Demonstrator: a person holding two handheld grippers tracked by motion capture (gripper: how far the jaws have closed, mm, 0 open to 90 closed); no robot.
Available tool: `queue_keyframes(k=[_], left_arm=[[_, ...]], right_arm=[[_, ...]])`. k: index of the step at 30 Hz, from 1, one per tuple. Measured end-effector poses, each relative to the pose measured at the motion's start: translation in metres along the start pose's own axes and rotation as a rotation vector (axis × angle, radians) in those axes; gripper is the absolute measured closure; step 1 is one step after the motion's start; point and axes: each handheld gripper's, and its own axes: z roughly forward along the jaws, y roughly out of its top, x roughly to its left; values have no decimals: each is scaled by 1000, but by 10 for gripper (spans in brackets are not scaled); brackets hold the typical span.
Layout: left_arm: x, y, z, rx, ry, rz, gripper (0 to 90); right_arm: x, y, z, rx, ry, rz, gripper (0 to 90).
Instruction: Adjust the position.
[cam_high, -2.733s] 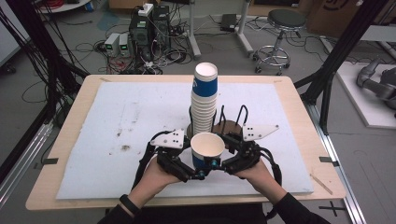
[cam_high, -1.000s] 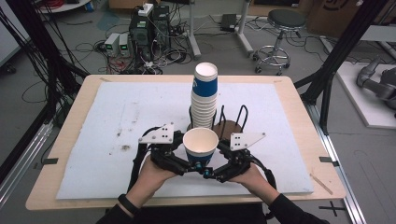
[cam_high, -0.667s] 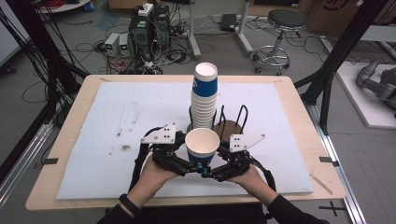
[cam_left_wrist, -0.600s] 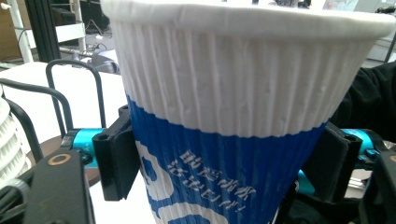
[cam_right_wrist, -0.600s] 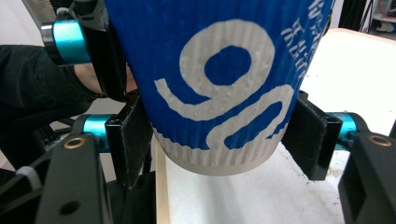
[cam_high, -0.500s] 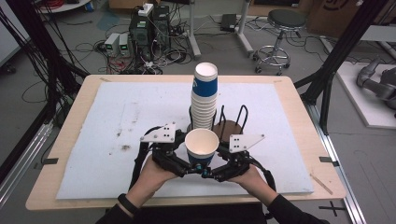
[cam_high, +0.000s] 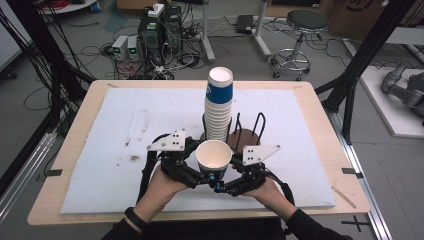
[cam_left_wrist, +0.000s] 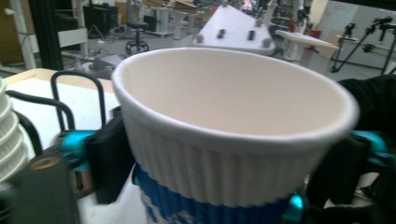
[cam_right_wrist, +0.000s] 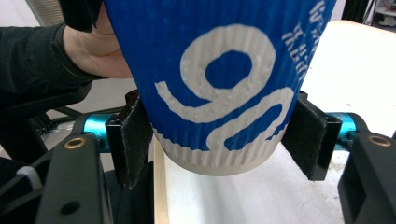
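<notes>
A paper cup (cam_high: 213, 157) is held upright above the counter (cam_high: 310, 150), clamped near its base by the right gripper (cam_right_wrist: 219, 133); the left gripper (cam_left_wrist: 224, 163), its jaws just closing, brackets it.

Cup (cam_high: 214, 159) between both tongs, before cup stack (cam_high: 218, 107) in rack (cam_high: 248, 134).
</notes>
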Motion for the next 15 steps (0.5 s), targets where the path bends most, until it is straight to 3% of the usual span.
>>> queue_keyframes(k=[7, 15], left_arm=[[-1, -1, 0, -20, -5, 9, 229], [-2, -4, 5, -10, -18, 17, 235]], right_arm=[[2, 0, 0, -13, -3, -4, 294], [5, 5, -4, -85, 13, 15, 251]])
